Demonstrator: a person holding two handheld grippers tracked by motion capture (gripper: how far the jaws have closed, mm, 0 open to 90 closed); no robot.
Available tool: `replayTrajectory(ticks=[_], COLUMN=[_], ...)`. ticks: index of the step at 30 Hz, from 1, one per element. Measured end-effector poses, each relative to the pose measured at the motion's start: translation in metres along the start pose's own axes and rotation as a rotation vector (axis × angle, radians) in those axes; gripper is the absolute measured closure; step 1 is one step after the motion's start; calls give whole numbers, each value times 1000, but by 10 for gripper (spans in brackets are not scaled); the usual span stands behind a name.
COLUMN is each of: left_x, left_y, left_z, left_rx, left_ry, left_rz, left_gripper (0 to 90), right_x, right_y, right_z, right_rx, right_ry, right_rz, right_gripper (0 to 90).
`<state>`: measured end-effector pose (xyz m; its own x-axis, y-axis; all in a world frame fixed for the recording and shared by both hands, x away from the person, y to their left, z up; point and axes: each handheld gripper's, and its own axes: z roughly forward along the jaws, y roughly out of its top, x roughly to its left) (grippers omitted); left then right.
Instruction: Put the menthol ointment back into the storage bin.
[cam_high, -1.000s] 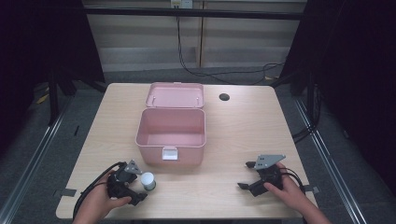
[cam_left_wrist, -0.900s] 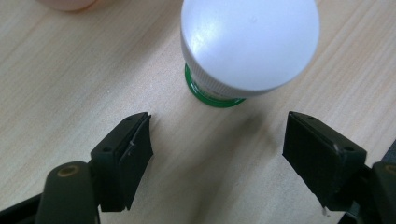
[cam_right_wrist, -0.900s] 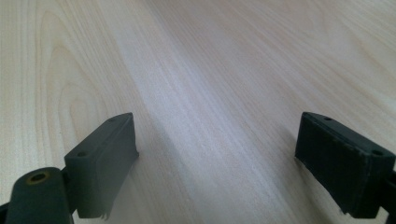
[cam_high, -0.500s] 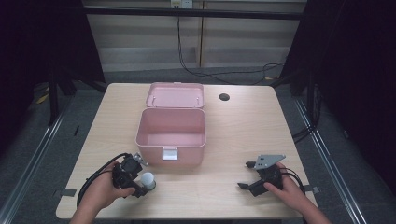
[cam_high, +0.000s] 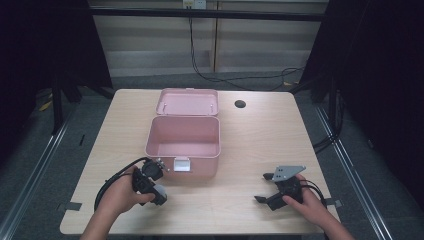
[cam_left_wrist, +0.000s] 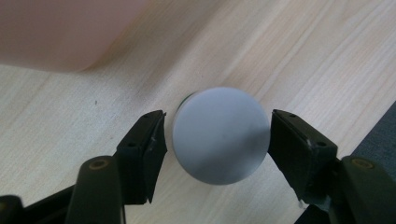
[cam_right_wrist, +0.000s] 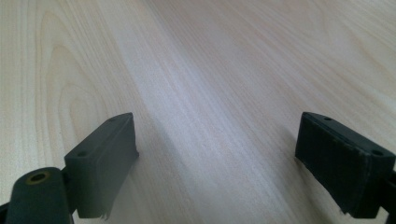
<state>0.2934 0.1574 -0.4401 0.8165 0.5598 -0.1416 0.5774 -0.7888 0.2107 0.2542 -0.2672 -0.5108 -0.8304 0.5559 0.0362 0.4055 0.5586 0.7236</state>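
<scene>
Light wood-grain table (cam_high: 260, 135), rounded corners, small dark round hole (cam_high: 240, 104) near the far edge right of centre. Dark floor around it, metal rails along both sides, black drapes left and right, pale panelled wall behind with black cables hanging down and trailing on the floor. Pink box (cam_high: 183, 145) stands open at mid-table, lid laid back toward the far edge, white latch facing the near edge. Left gripper (cam_high: 159, 192) sits near the near-left corner, just in front of the box's near-left corner; its jaws have just been closing around a small container with a round white cap (cam_left_wrist: 221, 134). In the left gripper view the cap lies between the two black pads, a thin gap showing on the left side, the right pad at or just off the cap's edge; firm contact not confirmed, so the jaws read as not yet clamped. Container rests on the table beside the box's near wall. Right gripper (cam_high: 265, 187) lies toward the near-right corner, jaws spread wide over bare wood, holding nothing
</scene>
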Motion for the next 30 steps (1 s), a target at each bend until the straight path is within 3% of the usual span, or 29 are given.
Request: replayTrajectory(ticks=[6,9,12,13,16,17,30], left_x=[0,0,1,0,1,2,-1], left_y=[5,8,9,10,12,13,25], left_z=[-2,-5,-8,-13,-19,-26,-59], left_rx=[43,91,98,89,88,83,84], left_ry=[12,19,9,8,9,-2,-42], left_rz=[-4,-28,-46,-86,-100,-126,-158], left_gripper=[495,498,499,499,499,500,500], right_x=[0,0,0,0,0,0,0], right_y=[0,0,0,0,0,0,0], right_z=[0,0,0,0,0,0,0], right_rx=[0,0,0,0,0,0,0], right_ry=[0,0,0,0,0,0,0], right_rz=[0,0,0,0,0,0,0], right_gripper=[121,122,122,121,122,122,122])
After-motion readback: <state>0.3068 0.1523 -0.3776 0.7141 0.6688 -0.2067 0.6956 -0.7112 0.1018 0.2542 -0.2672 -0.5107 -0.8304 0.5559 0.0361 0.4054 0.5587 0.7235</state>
